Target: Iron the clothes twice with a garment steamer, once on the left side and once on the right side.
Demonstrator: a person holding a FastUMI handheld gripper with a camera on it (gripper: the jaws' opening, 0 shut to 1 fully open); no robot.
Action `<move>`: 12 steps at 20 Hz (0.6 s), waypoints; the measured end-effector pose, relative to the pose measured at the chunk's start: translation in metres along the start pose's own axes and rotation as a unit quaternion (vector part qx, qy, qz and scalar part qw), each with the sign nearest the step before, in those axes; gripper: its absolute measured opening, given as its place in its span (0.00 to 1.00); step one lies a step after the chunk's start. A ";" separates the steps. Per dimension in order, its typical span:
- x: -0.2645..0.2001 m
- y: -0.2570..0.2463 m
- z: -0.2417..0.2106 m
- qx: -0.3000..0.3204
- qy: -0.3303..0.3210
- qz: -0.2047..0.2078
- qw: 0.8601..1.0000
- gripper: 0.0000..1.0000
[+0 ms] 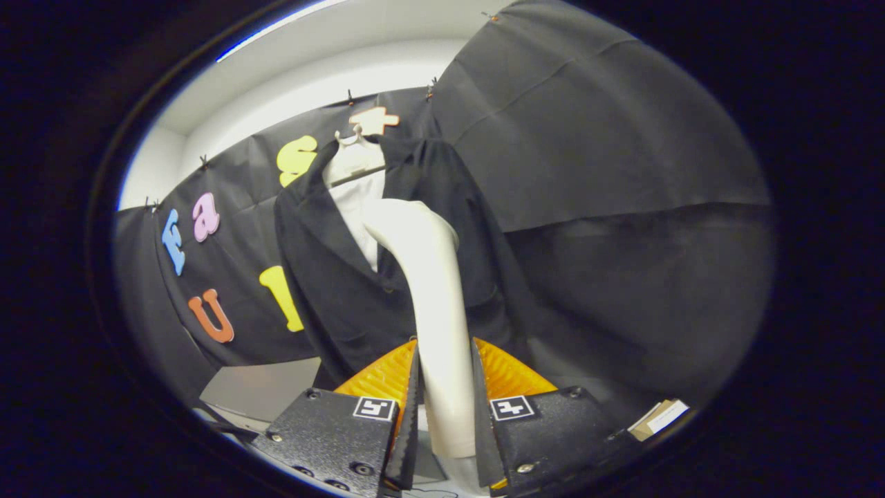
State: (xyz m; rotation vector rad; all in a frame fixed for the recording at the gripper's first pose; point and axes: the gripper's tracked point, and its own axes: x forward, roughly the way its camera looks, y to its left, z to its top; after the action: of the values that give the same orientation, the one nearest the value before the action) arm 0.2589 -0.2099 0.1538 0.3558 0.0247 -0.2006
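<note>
The gripper [444, 387] is closed on the handle of the white garment steamer [429, 290], which is pinched between both fingers and rises upright from between them. The steamer's curved head is held against the front of a dark jacket [339, 290], near its lapels. The jacket is hung on a hanger [356, 162] over a white shirt [359, 200], seen in the open collar just beyond the steamer's head. A small cardboard piece [660, 417] is seen low down, to the right of the fingers.
</note>
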 end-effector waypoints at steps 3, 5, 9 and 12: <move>0.007 -0.008 0.036 0.016 -0.023 -0.001 1.000 0.37; 0.015 -0.012 0.058 0.020 -0.038 0.000 0.999 0.37; 0.034 -0.003 0.097 0.012 -0.057 0.005 0.998 0.37; 0.055 0.005 0.120 0.001 -0.065 0.009 0.998 0.37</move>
State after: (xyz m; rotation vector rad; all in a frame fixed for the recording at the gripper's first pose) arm 0.3124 -0.2577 0.2644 0.3432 -0.1077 -0.2058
